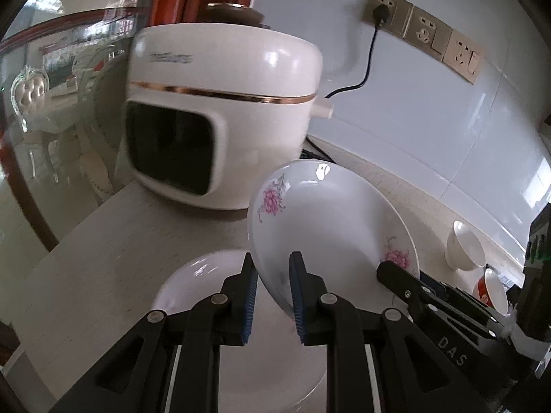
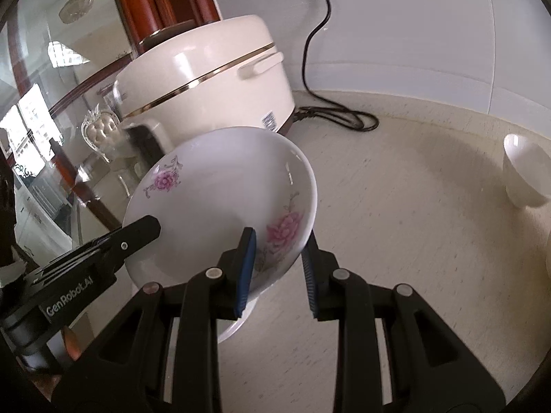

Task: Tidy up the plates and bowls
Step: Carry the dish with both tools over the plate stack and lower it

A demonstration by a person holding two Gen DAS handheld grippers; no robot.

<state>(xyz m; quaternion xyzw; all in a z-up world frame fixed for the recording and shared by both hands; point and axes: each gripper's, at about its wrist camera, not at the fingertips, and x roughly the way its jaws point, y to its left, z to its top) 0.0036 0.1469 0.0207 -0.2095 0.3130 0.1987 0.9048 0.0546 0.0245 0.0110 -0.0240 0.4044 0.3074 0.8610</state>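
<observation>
White floral plates: 2, one [image 1: 320,213] clamped by left gripper [image 1: 272,296] and right gripper [image 2: 279,272] | white bowls: 1 [image 1: 465,246]

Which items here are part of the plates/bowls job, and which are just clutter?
Job items:
- flowered plate, held tilted by both grippers
- plain white plate lying beneath it
- white bowl
- red-and-white bowl
- left gripper, right gripper

Lying about:
- rice cooker
- its black cord
- wall sockets

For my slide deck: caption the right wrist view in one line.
Both tongs, right and left, grip a tilted floral plate above the counter, beside a rice cooker.
</observation>
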